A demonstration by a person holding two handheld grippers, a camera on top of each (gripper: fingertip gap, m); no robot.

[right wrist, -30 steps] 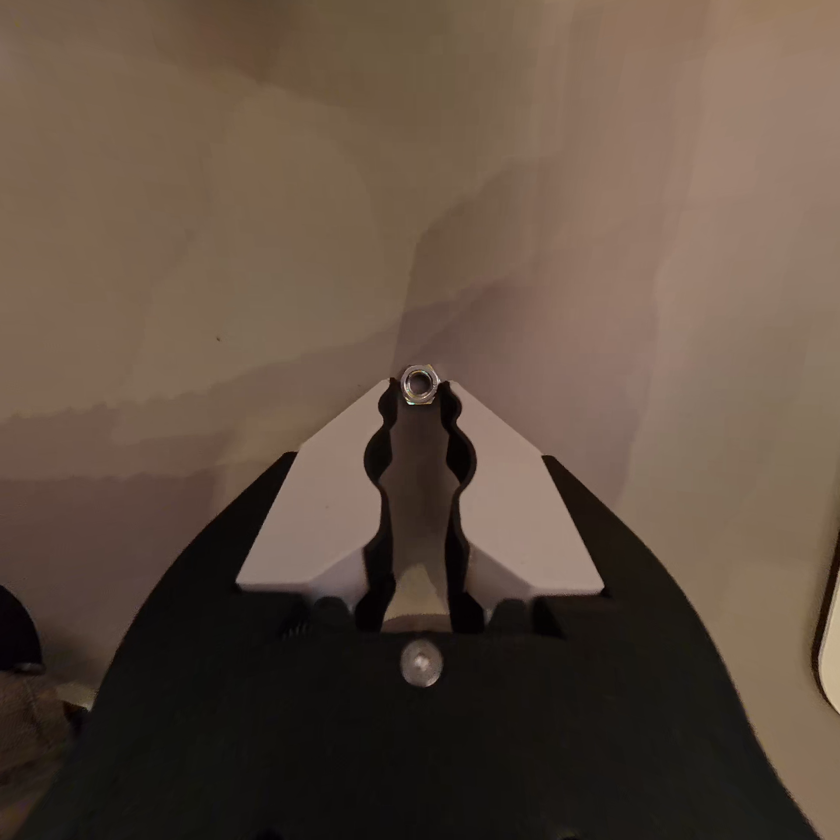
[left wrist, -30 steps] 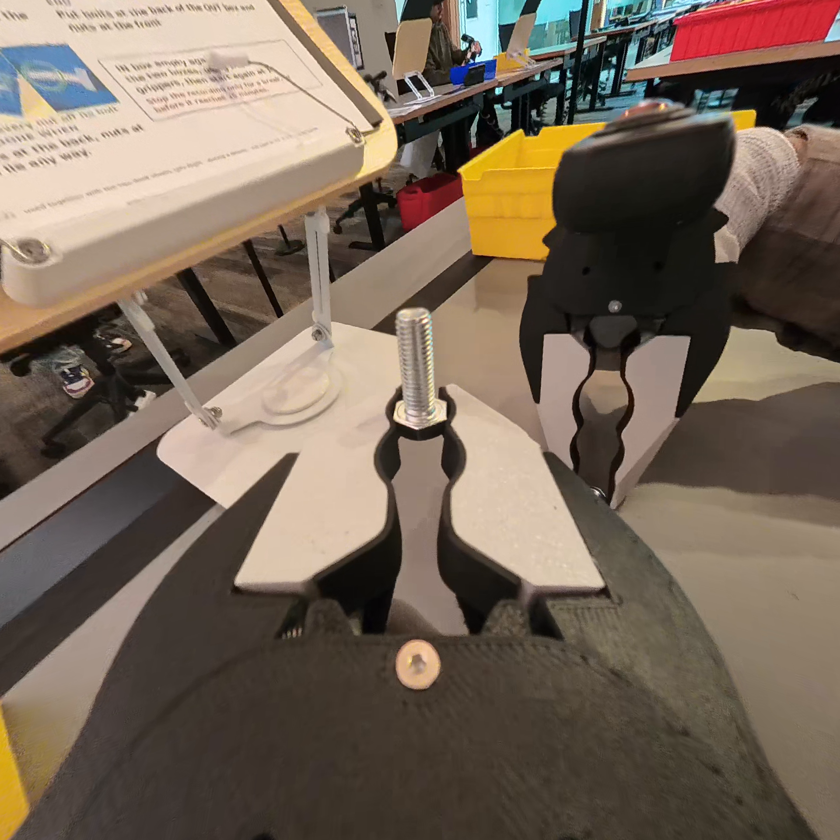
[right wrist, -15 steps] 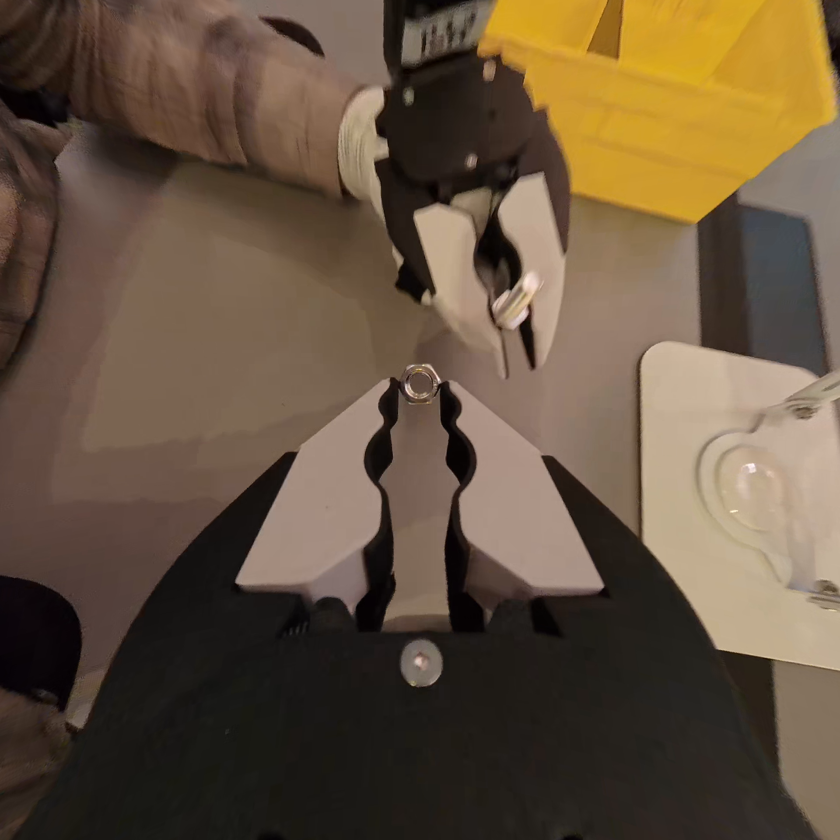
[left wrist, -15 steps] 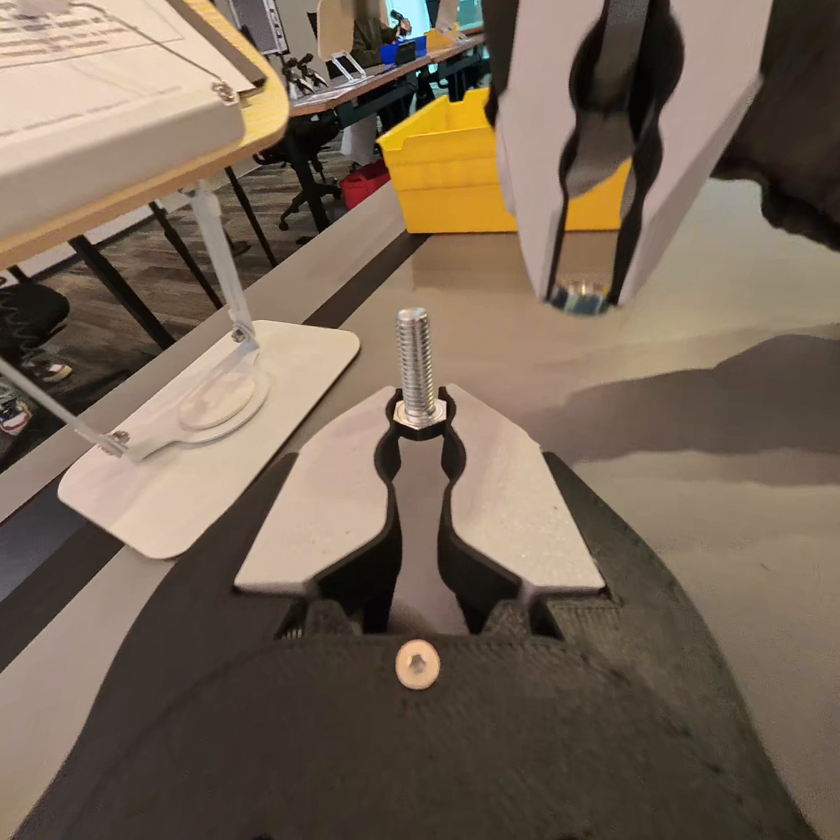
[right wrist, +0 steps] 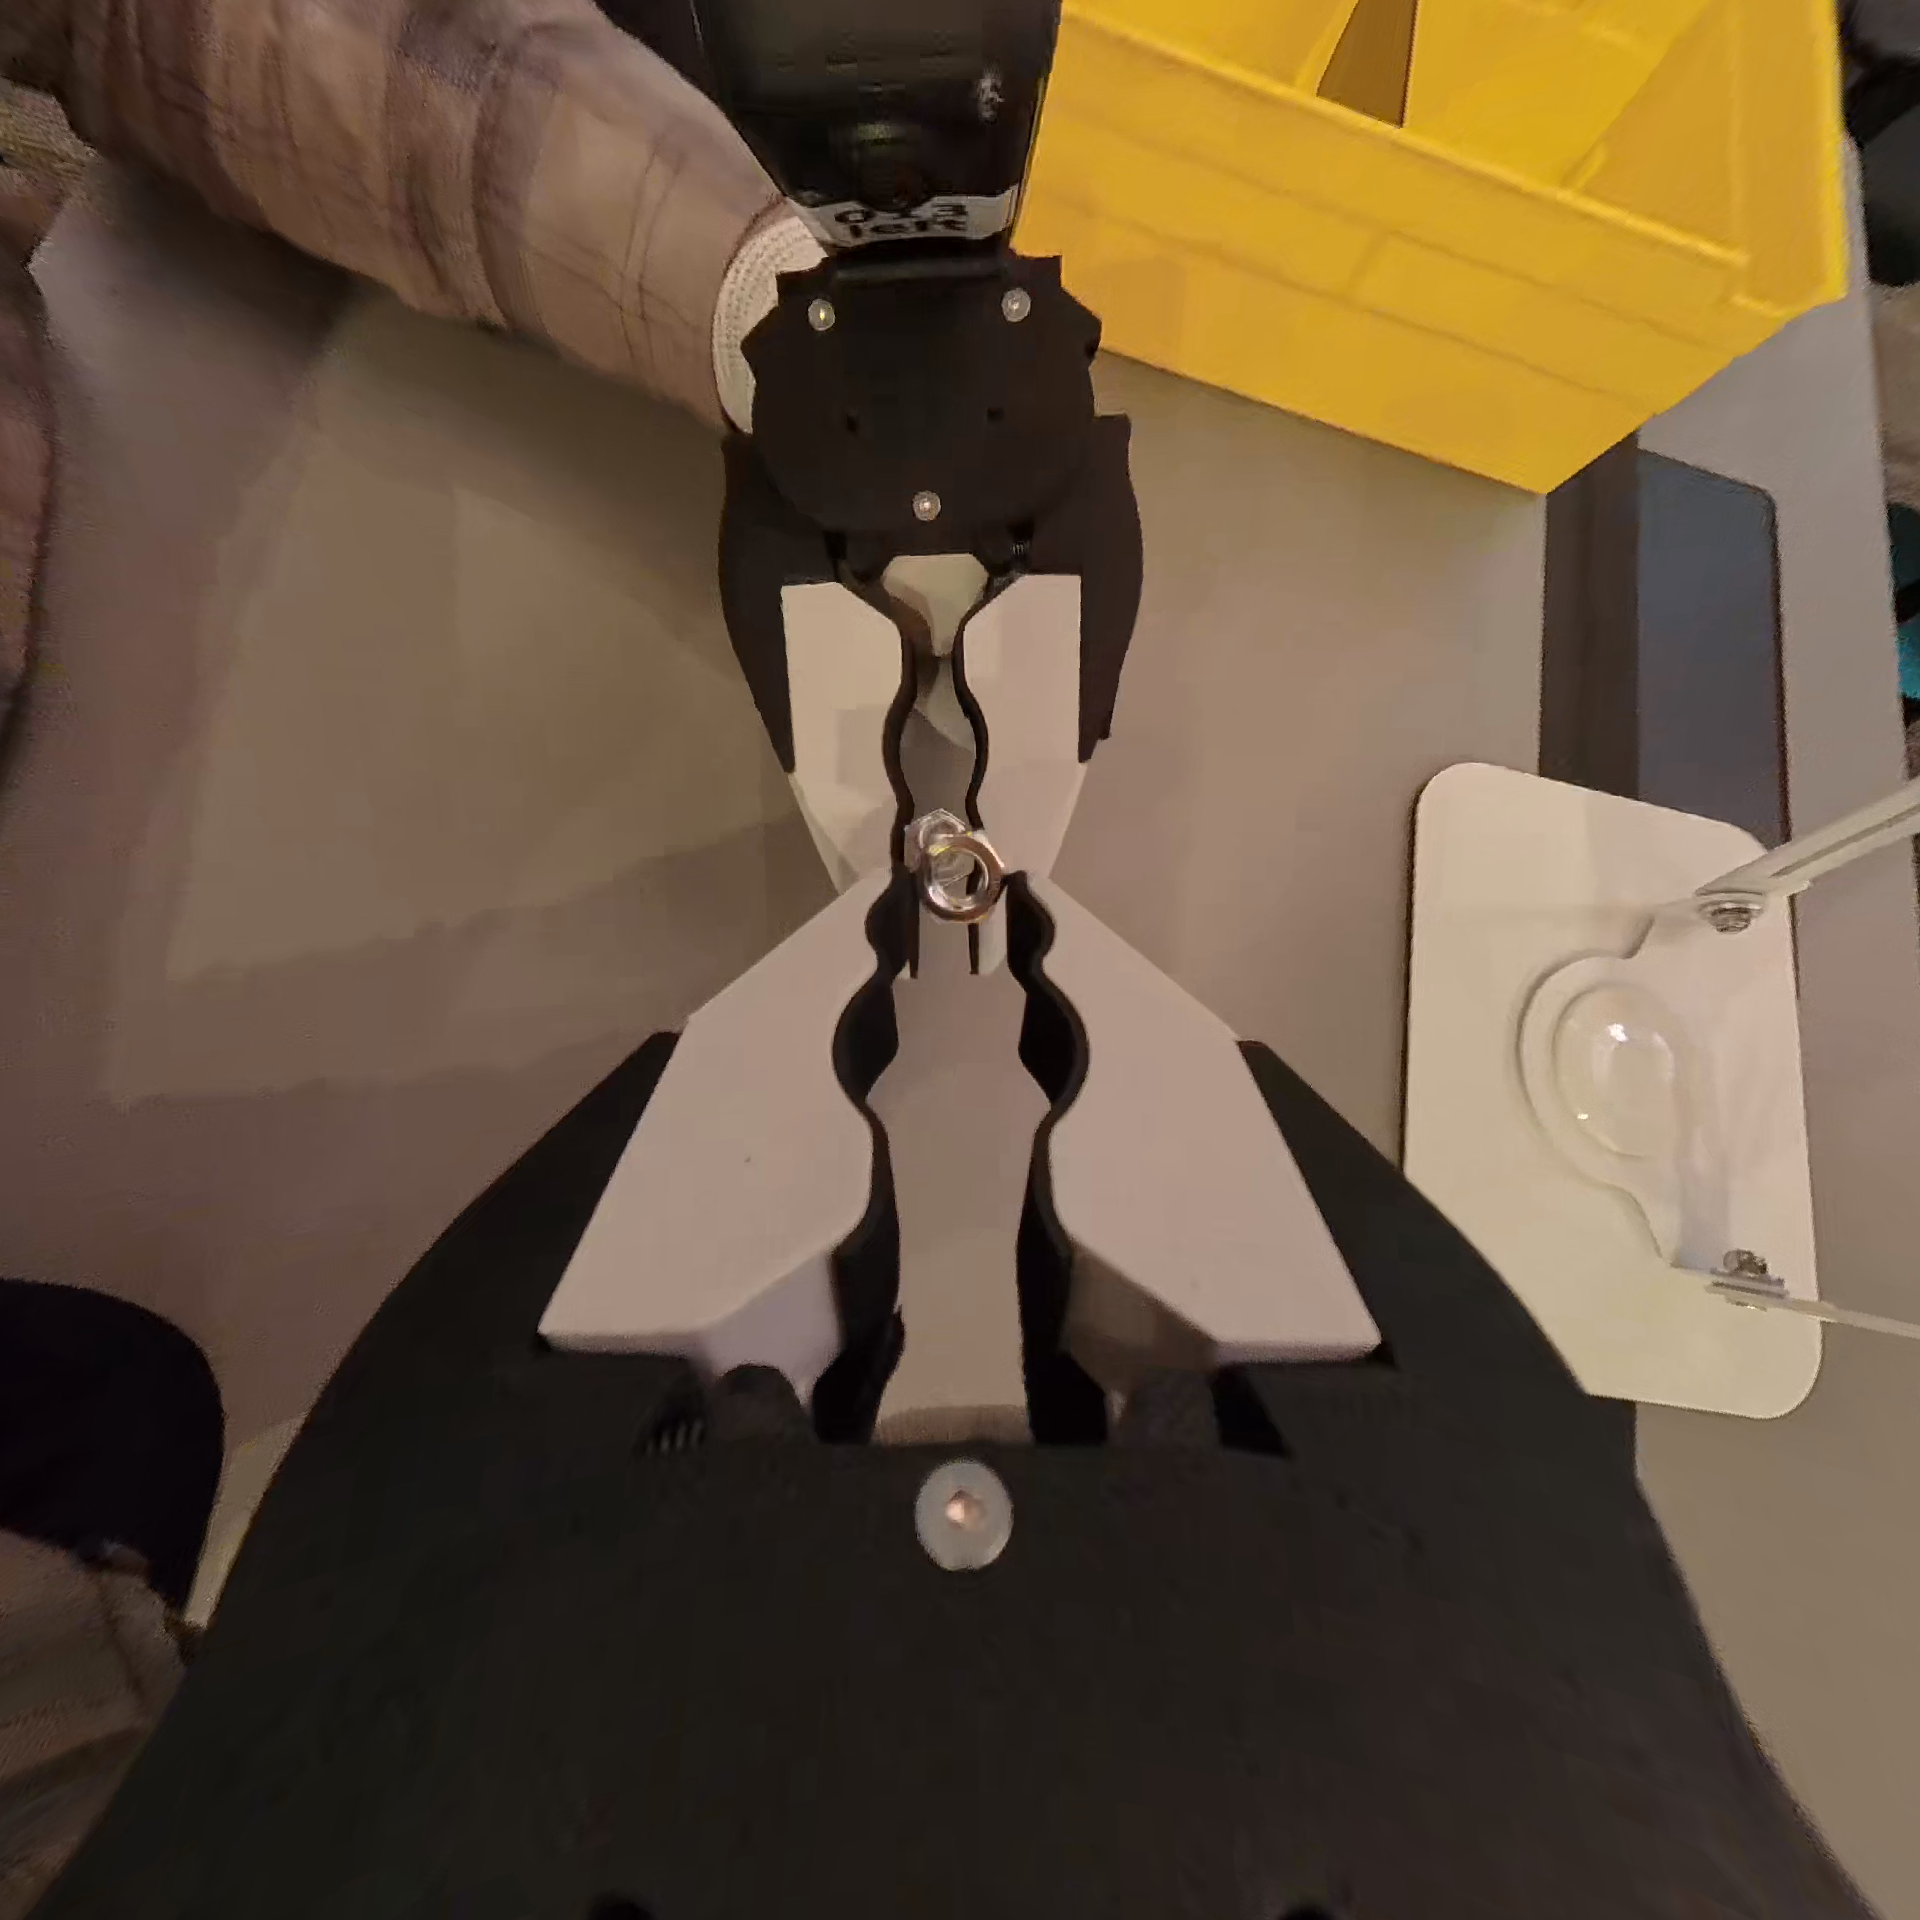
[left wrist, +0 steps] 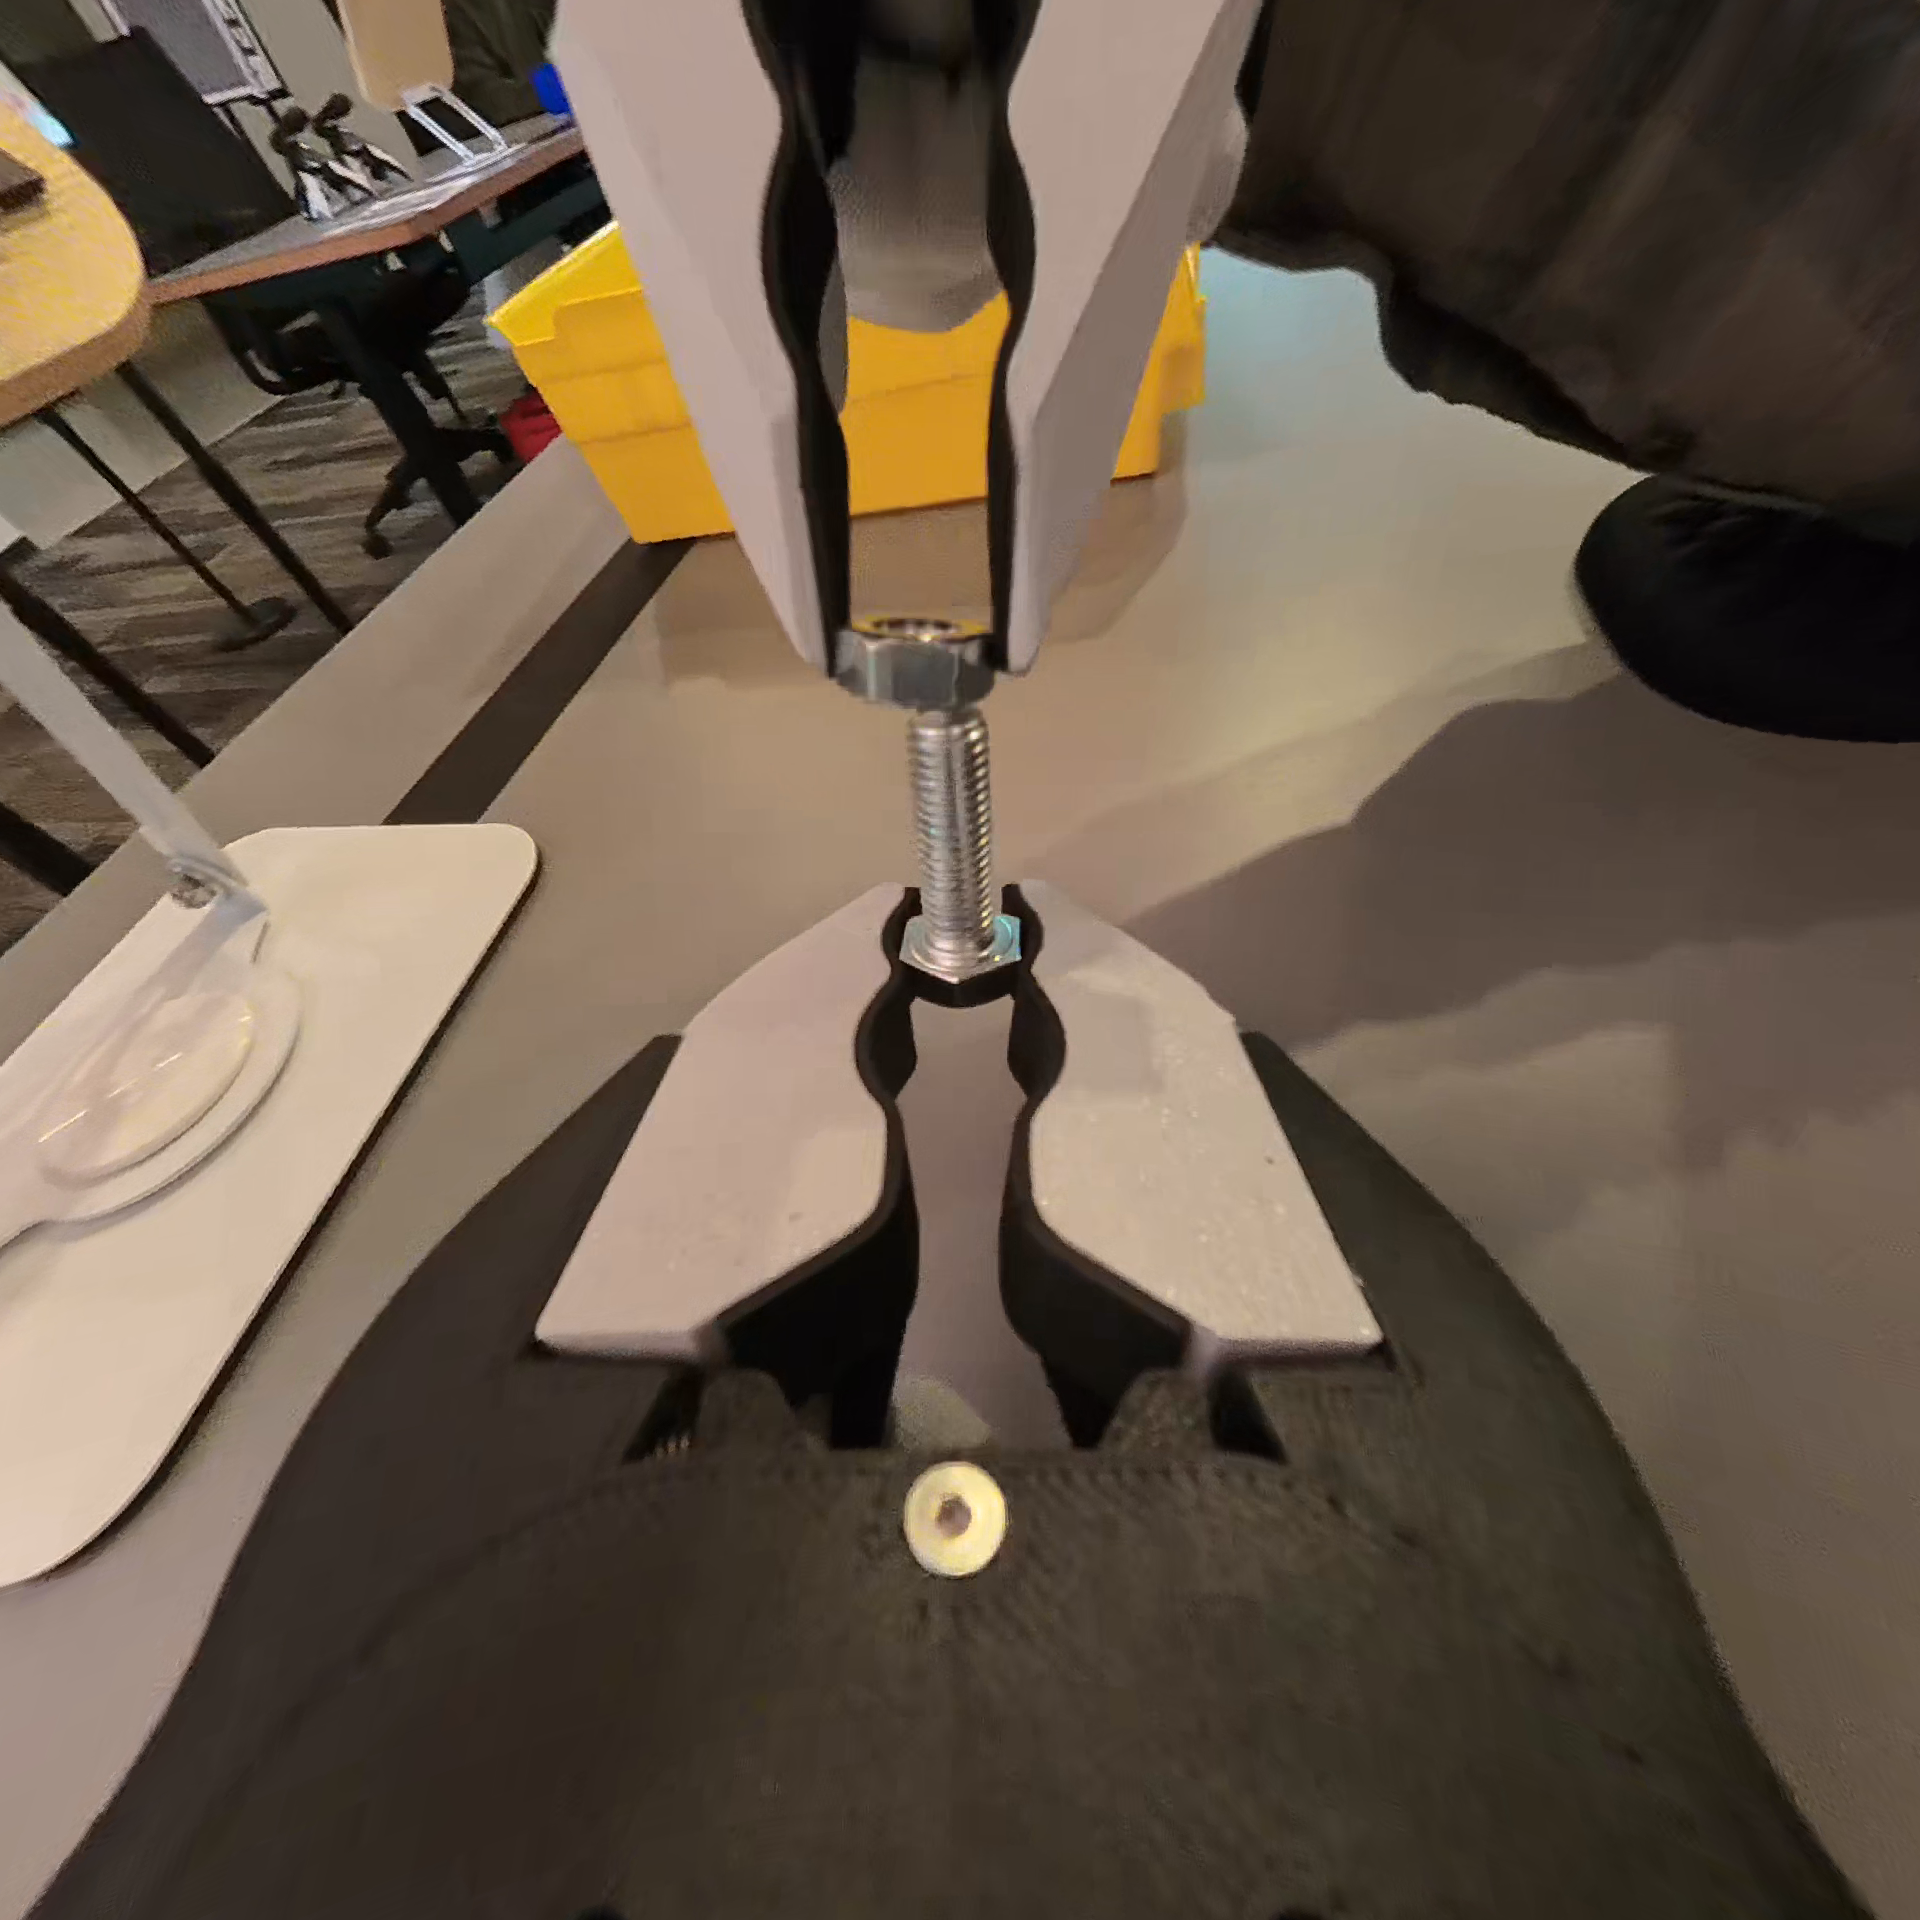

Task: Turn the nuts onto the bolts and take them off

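1. Since half a second ago, our right tool [left wrist: 912, 665] has come from off to one side and now stands straight over the bolt [left wrist: 951, 831], its nut [left wrist: 911, 665] meeting the bolt's threaded tip.
2. Our left tool [left wrist: 961, 951] is clamped on the bolt's hex head, with the shank upright, so its long axis runs right into the nut's bore.
3. Our right tool is closed on the nut; from the right wrist view, nut [right wrist: 954, 883] and bolt tip overlap, though we cannot tell whether any thread has caught.
4. Next, we judge, comes turning about that axis.
5. Toward the bench's [left wrist: 1558, 1039] far edge sits a yellow bin [left wrist: 935, 416], and a white stand base [left wrist: 260, 1091] at its left edge, both well apart from the tools.
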